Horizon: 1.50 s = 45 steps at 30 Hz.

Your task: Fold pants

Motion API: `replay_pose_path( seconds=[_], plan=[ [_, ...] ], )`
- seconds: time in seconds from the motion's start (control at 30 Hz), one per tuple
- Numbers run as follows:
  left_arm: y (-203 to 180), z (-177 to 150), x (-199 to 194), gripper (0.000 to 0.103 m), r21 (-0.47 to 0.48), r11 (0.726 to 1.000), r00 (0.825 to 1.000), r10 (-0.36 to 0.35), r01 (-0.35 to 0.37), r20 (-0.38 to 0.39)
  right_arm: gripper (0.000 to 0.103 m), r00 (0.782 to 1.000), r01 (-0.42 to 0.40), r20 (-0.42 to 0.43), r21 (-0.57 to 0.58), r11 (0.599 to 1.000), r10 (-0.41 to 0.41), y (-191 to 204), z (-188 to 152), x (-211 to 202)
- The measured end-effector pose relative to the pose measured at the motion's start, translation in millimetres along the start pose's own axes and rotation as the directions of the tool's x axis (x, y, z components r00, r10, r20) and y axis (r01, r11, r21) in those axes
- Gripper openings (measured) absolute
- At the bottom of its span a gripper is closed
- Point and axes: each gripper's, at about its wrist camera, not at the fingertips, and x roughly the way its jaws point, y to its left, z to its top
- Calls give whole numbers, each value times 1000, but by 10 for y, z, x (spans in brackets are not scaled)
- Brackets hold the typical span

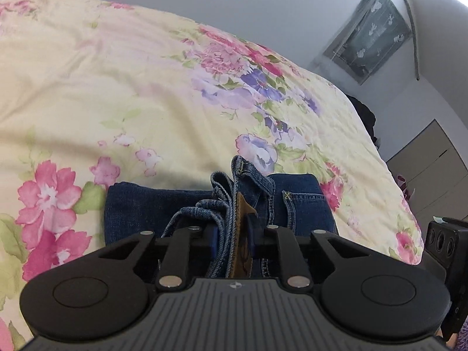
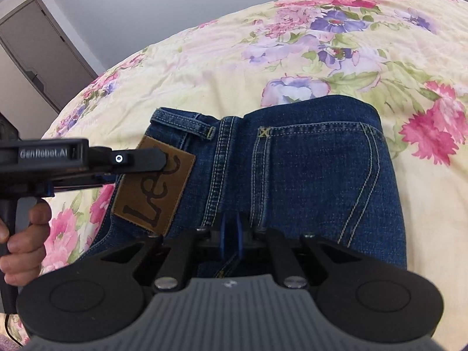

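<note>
Dark blue jeans (image 2: 307,175) lie folded on a floral bedspread (image 2: 263,58), back pocket and a brown leather label (image 2: 155,187) facing up. My left gripper (image 1: 231,234) is shut on the bunched waistband (image 1: 234,199) beside the label, and it also shows in the right wrist view (image 2: 163,159), reaching in from the left onto the label. My right gripper (image 2: 231,234) is shut on the near edge of the jeans, right of the label. The jeans also show in the left wrist view (image 1: 140,204) as a flat folded stack.
The pale yellow bedspread (image 1: 117,87) with pink and purple flowers fills both views. A covered wall unit (image 1: 368,38) hangs on the wall at the right, with cabinet doors (image 1: 433,161) beyond the bed. A door (image 2: 38,52) stands at the left.
</note>
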Motion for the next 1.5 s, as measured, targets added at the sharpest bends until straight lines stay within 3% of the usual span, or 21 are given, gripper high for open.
replay_pose_path(
  seconds=[0.17,0.27,0.37,0.47,0.63,0.87,1.0,1.23,1.37,1.5],
  plan=[
    [-243,136,-411,16,141,990,998,-36,28,53,3,999,21,50,-85,996,-16,203,57,-277],
    [-147,214,-477,16,139,990,1000,-16,12,26,4,996,-10,87,-121,993,21,307,134,-505],
    [125,135,-340,16,67,998,1000,8,-7,-22,8,993,0,117,-133,991,16,331,183,-645],
    [439,22,-212,16,-32,999,1000,-9,8,-17,8,989,87,134,-160,983,-66,248,187,-669],
    [842,-85,-23,18,-200,979,998,-49,42,-32,4,970,197,161,-93,976,-181,-147,265,-649],
    [1040,-152,96,22,-210,975,996,-78,69,-32,0,974,172,152,-18,985,-167,-360,543,-155],
    [1112,-182,156,25,-226,971,996,-90,81,-28,0,969,229,111,-59,972,-221,-330,545,236],
    [1006,-202,-10,35,-237,971,997,-40,24,-62,0,963,261,92,-66,963,-254,-286,537,223],
    [714,-317,-240,35,-130,988,994,76,-85,-73,0,963,259,101,-78,963,-251,-198,375,-42],
    [459,-452,-434,35,-41,989,987,142,-145,-76,4,967,246,96,-83,966,-238,-120,116,-343]
  ],
)
